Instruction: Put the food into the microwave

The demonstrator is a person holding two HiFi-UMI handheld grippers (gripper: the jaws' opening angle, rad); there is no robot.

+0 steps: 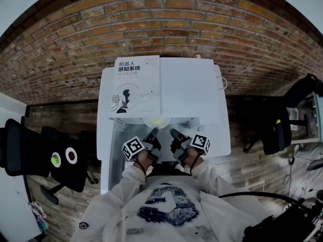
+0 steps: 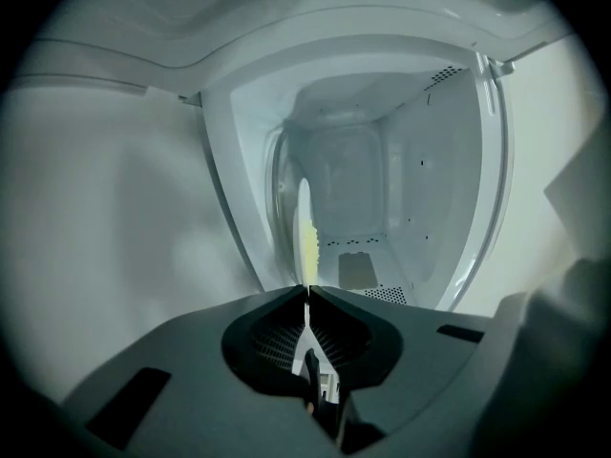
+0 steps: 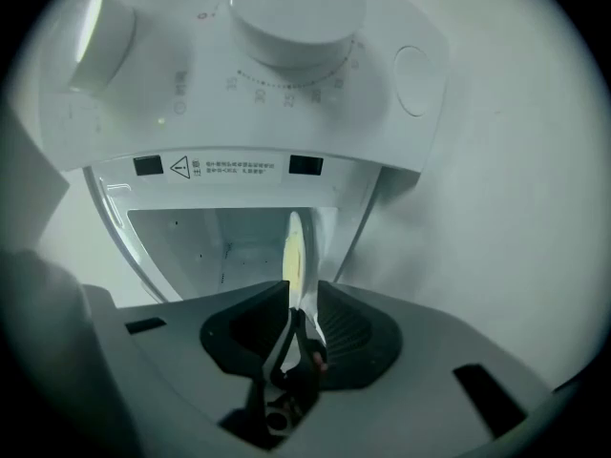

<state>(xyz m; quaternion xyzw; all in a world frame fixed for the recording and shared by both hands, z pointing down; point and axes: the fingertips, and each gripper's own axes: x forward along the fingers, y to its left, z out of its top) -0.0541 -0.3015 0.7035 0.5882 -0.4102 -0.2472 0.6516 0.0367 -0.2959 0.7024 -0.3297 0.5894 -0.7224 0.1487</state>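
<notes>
A white plate (image 1: 157, 121) with yellow food on it hangs at the mouth of the white microwave (image 1: 194, 92), whose door (image 1: 104, 135) stands swung out to the left. My left gripper (image 1: 153, 135) is shut on the plate's left rim and my right gripper (image 1: 176, 135) on its right rim. In the left gripper view the plate (image 2: 305, 232) shows edge-on between the jaws (image 2: 308, 299), in front of the empty cavity (image 2: 368, 198). The right gripper view shows the plate (image 3: 295, 256) pinched in the jaws (image 3: 298, 303), below the control panel (image 3: 286, 46).
A book (image 1: 137, 84) lies on top of the microwave. A brick wall (image 1: 161, 29) runs behind it. Black office chairs stand at the left (image 1: 30, 147) and right (image 1: 282, 127). Two knobs (image 3: 296, 12) sit on the panel beside the opening.
</notes>
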